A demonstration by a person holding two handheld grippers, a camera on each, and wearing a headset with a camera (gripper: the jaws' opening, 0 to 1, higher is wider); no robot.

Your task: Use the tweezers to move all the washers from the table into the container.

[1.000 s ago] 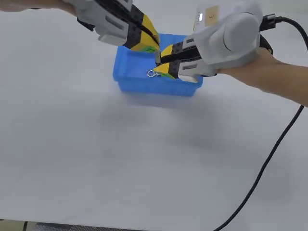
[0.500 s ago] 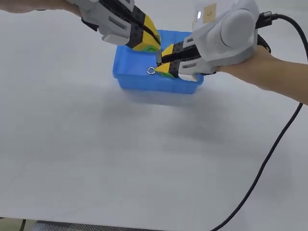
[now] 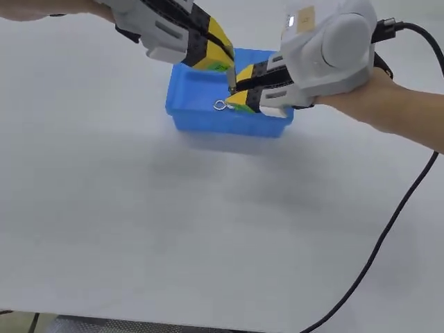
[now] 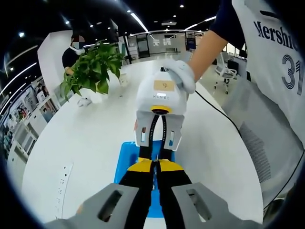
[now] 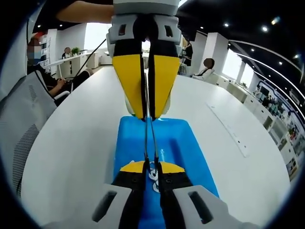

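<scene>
A blue container (image 3: 201, 119) stands on the white table (image 3: 208, 229). Both grippers hover over it, tip to tip. My left gripper (image 3: 226, 66) comes in from the upper left and my right gripper (image 3: 234, 97) from the right. Thin metal tweezers (image 5: 148, 138) run from the left gripper (image 5: 147, 114) to the right gripper (image 5: 151, 169), and both sets of jaws are shut on them. A small metal washer (image 3: 220, 105) hangs at the tweezers' end, just left of the right gripper's tip and above the container's inside. The washer (image 5: 153, 175) sits close below my right jaws.
A black cable (image 3: 388, 222) trails from the right gripper across the table's right side to the front edge. The table's front edge (image 3: 208, 320) lies near the bottom. A potted plant (image 4: 93, 71) stands far off on the table.
Both grippers stay over the container with the tweezers and washer between them. Only a slight wobble shows.
</scene>
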